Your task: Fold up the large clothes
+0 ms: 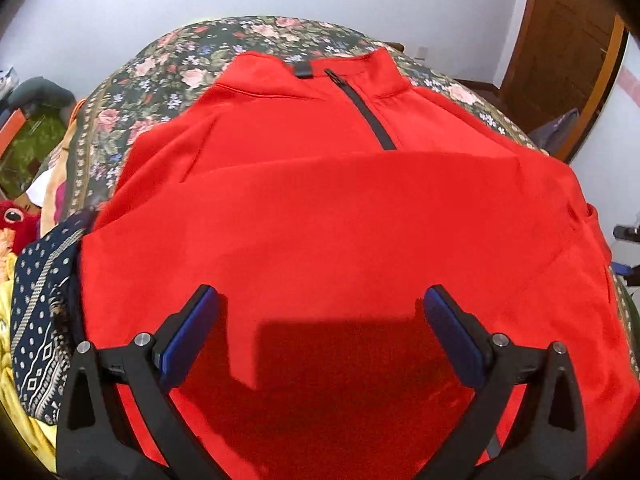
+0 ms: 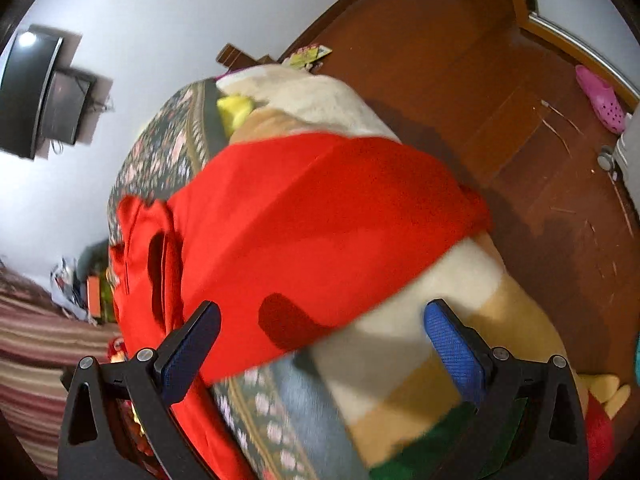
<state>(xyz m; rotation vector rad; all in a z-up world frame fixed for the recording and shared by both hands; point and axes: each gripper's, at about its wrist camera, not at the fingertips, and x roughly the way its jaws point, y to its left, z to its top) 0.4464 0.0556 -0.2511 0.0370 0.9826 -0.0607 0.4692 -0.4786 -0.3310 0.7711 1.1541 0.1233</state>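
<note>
A large red pullover [image 1: 320, 208] with a short black zip [image 1: 362, 110] lies on the flowered bed cover [image 1: 160, 68], collar at the far side and a fold laid across its chest. My left gripper [image 1: 320, 312] hovers open and empty just above its near part. In the right wrist view the red pullover [image 2: 320, 220] drapes over the bed's edge, and my right gripper [image 2: 324, 328] is open and empty above its lower hem and a cream blanket [image 2: 400, 320].
A navy patterned cloth [image 1: 40, 312], yellow fabric and a red plush toy [image 1: 16, 220] lie at the bed's left. A wooden door [image 1: 560, 40] stands at the right. In the right wrist view there is brown wooden floor [image 2: 480, 80], a pink clog [image 2: 600, 98] and a wall-mounted screen [image 2: 36, 92].
</note>
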